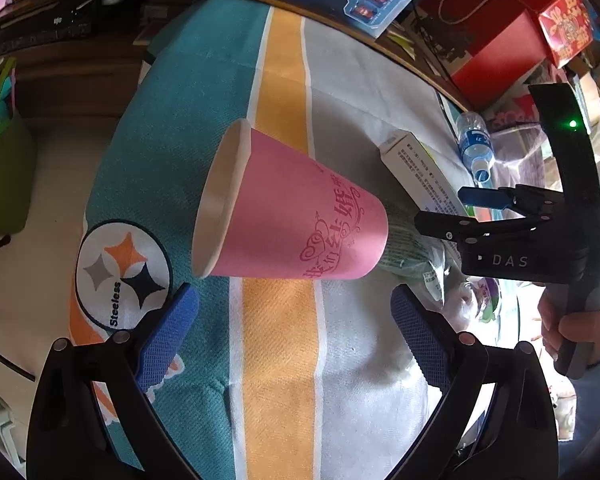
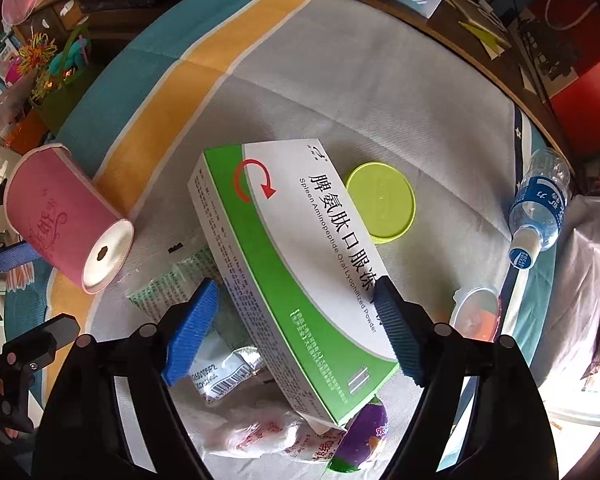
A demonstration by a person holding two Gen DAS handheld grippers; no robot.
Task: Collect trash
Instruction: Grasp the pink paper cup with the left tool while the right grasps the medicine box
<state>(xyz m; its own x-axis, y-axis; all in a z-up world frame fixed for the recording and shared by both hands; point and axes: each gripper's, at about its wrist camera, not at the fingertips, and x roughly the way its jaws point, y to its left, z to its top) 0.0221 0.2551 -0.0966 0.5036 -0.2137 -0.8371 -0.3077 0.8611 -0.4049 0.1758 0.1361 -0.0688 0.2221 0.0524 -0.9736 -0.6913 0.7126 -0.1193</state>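
The left gripper (image 1: 294, 334) hangs released below the pink cup (image 1: 288, 208), which lies on its side mid-frame on the striped cloth (image 1: 278, 380). The right gripper (image 2: 296, 330) is also spread, straddling the medicine box (image 2: 288, 264) at centre. I would square each gripper across its item, then close gently so the thin cup wall is not crushed.

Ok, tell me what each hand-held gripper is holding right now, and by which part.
Nothing is held. The left hand-held gripper is open before the pink cup; the right hand-held gripper is open, straddling the medicine box without touching it.
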